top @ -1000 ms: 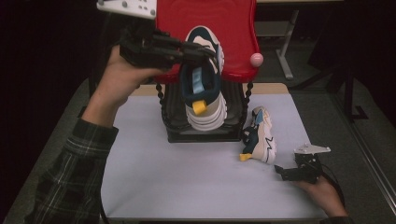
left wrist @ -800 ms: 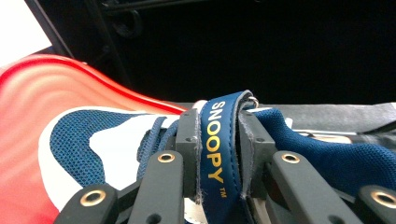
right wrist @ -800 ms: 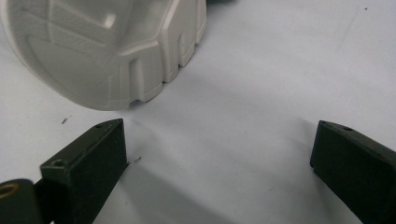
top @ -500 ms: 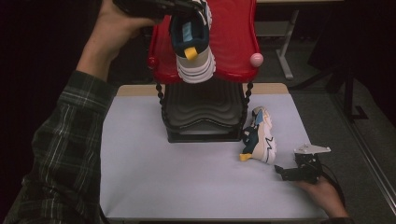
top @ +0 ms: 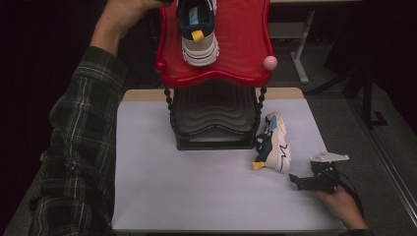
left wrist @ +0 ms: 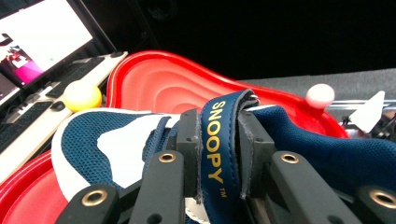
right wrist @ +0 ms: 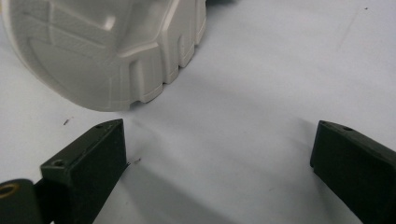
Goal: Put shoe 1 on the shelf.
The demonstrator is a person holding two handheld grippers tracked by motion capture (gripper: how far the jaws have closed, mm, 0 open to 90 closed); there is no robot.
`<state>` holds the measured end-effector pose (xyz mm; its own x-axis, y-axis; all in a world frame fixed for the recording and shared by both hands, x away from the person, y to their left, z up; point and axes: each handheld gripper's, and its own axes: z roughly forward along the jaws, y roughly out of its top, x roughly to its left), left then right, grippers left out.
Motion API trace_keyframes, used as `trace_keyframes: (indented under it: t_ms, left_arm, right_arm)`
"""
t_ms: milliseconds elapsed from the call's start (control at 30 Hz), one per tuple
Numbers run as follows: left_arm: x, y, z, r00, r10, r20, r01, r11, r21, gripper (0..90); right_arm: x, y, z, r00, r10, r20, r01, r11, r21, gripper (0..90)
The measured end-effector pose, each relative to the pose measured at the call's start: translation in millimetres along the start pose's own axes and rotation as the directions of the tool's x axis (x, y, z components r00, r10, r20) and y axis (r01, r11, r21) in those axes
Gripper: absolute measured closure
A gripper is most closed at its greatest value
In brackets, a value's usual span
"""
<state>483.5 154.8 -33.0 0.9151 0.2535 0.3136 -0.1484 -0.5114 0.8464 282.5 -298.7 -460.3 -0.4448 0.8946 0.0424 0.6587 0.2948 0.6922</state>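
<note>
A navy, white and cream sneaker (top: 199, 34) hangs over the red top shelf (top: 241, 44) of a two-tier rack, heel toward me. My left gripper (left wrist: 219, 135) is shut on its navy "SNOOPY" tongue strap (left wrist: 217, 154), with the shoe's mesh upper (left wrist: 102, 140) below the jaws. The matching sneaker (top: 273, 142) lies on its side on the white table, right of the rack. My right gripper (top: 297, 181) rests open on the table just right of it, facing the pale sole (right wrist: 102, 51) with nothing between its fingers (right wrist: 84, 172).
The rack's black lower shelf (top: 214, 118) stands bare under the red one. A pink ball (top: 270, 62) and a yellow ball (left wrist: 82, 95) cap the red shelf's corners. A laptop (left wrist: 32, 42) sits beyond the rack. Dark floor surrounds the white table (top: 196, 196).
The left hand lifted the sneaker off the black lower shelf and carried it up and away over the red top shelf. The right gripper and the other sneaker stayed put.
</note>
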Motion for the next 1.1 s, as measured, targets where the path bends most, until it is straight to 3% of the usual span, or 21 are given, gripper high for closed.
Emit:
trace_keyframes:
  t_ms: [133, 367, 467, 533, 567, 700, 1100]
  left_arm:
    - [2.2, -6.4, 5.2, 1.0000, 0.000, -0.006, 0.000, 0.9998, 0.022, 73.3]
    - [0.3, -10.9, 10.1, 1.0000, -0.008, 0.003, 0.008, 0.9999, 0.007, 73.2]
    - [0.4, -11.6, 12.0, 0.9994, -0.027, 0.020, 0.027, 0.9996, 0.008, 72.6]
    - [-0.7, -11.5, 13.1, 0.9991, -0.042, 0.006, 0.042, 0.9991, 0.006, 71.1]
    - [-1.3, -11.4, 13.0, 0.9989, -0.046, -0.009, 0.046, 0.9989, 0.006, 67.3]
    - [-1.2, -12.8, 13.7, 0.9965, -0.084, -0.008, 0.084, 0.9964, 0.010, 55.4]
    - [-7.1, -15.7, 5.6, 0.9873, -0.155, 0.033, 0.156, 0.9877, -0.013, 26.2]
  right_arm:
    - [0.0, 0.0, 0.0, 1.0000, 0.000, -0.001, 0.000, 1.000, 0.000, 3.1]
    - [0.4, 0.1, 0.1, 1.0000, -0.004, 0.001, 0.004, 1.000, 0.003, 3.1]
    - [0.5, 0.1, 0.3, 1.0000, -0.005, 0.002, 0.005, 1.000, 0.003, 3.1]
    - [0.5, 0.1, 0.3, 1.0000, -0.005, 0.002, 0.005, 1.000, 0.003, 3.1]
    - [0.5, 0.2, 0.2, 1.0000, -0.006, 0.003, 0.006, 1.000, 0.004, 3.1]
    - [0.5, 0.1, 0.3, 1.0000, -0.005, 0.002, 0.005, 1.000, 0.003, 3.1]
    - [0.7, 0.1, 0.3, 1.0000, -0.008, 0.004, 0.008, 1.000, 0.003, 3.1]
